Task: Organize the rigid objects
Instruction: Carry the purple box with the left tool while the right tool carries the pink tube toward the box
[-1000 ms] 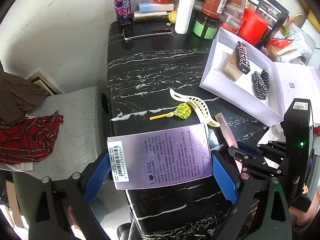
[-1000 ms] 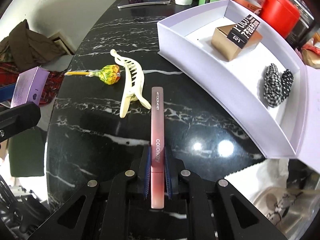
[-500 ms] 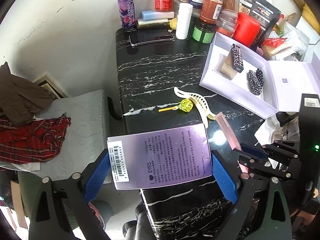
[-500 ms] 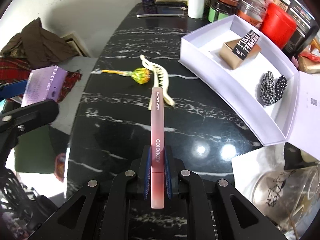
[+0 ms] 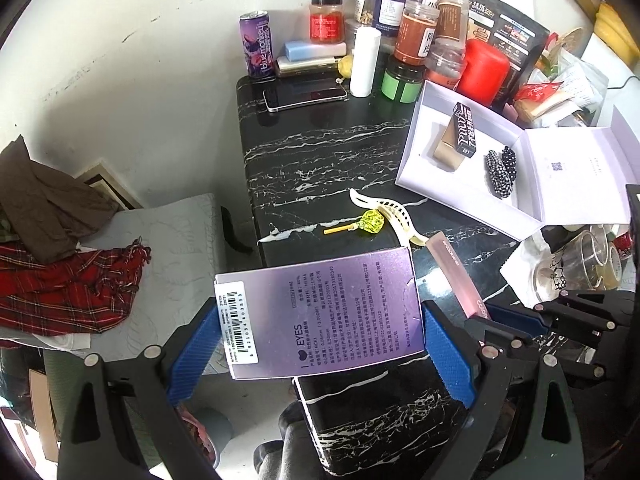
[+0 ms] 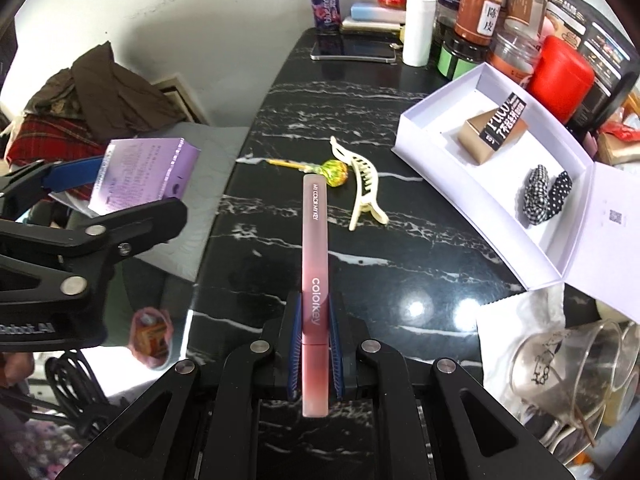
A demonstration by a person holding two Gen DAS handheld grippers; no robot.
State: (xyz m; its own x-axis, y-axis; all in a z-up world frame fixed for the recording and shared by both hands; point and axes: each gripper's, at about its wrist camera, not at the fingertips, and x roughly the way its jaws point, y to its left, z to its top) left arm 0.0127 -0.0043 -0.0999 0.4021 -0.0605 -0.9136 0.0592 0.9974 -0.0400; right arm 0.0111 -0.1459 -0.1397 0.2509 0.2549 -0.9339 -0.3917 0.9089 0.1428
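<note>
My left gripper [image 5: 320, 340] is shut on a flat purple "EYES" box [image 5: 320, 312], held above the near end of the black marble table [image 5: 320, 152]. My right gripper [image 6: 315, 320] is shut on a long pink "colorkey" box [image 6: 315, 240], held above the table. The pink box also shows in the left wrist view [image 5: 456, 276], and the purple box in the right wrist view [image 6: 140, 176]. A lollipop [image 6: 334, 171] and a cream hair claw [image 6: 362, 188] lie mid-table. An open white box [image 6: 492, 152] at the right holds a gold-and-black carton [image 6: 492, 132] and a checked bow [image 6: 546, 194].
Jars, a red canister [image 5: 482, 72], a purple can [image 5: 258, 46], a white bottle [image 5: 365, 62] and a phone [image 5: 304, 94] crowd the far end. Plastic cups [image 6: 572, 364] and tissue lie at the near right. A stool with clothes [image 5: 60, 248] stands left of the table.
Both grippers have lifted and pulled back from the table with their boxes still held; the table objects look smaller and farther away.
</note>
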